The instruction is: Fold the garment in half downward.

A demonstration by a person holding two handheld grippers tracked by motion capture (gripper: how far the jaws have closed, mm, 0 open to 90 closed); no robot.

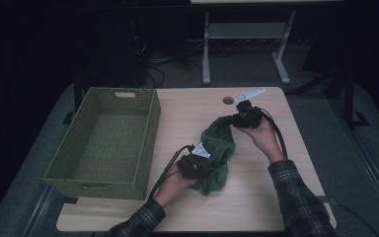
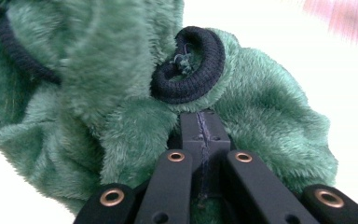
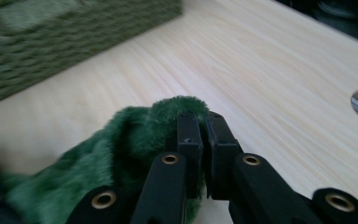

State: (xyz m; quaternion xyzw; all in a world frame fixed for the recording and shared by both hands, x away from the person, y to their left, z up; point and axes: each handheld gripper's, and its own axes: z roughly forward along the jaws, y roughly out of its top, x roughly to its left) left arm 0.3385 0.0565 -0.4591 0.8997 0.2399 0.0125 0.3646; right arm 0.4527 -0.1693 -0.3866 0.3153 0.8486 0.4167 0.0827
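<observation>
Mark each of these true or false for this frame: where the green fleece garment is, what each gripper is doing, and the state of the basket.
1. Both grippers are shut on the green fleece garment. True: the left gripper and the right gripper each pinch its fabric.
2. The garment lies inside the woven basket. False: it is over the table, to the right of the basket.
3. The basket holds nothing visible. True.
4. The garment has a dark ribbed cuff. True, seen in the left gripper view.
5. The right gripper holds the garment's near end. False: it holds the far end; the left gripper holds the near part.
</observation>
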